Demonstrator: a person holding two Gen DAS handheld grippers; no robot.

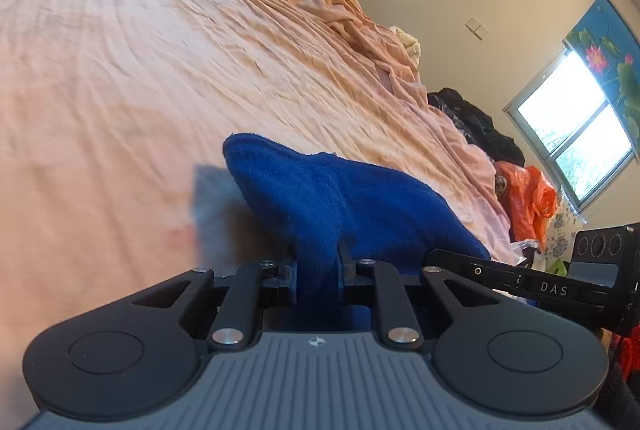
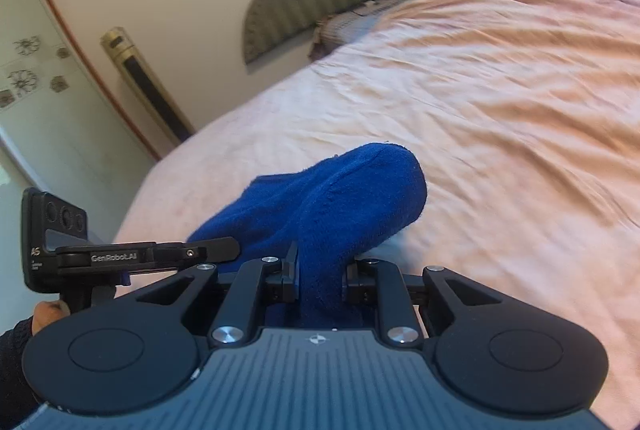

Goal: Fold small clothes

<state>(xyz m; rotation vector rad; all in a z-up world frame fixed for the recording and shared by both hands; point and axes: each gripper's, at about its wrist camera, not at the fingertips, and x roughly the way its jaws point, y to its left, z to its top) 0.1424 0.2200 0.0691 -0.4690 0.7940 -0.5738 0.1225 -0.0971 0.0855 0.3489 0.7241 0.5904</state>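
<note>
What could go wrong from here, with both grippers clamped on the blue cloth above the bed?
The left gripper and right gripper each pinch a bunched wad of the blue cloth, so the fold may come out uneven. The pink sheet is wrinkled, so the cloth may land crooked.

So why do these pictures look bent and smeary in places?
Left wrist view: the fisheye lens curves the walls, the window glares white, and a blurred shadow sits beside the blue cloth. Right wrist view: the pink bedsheet smears with blur.
</note>
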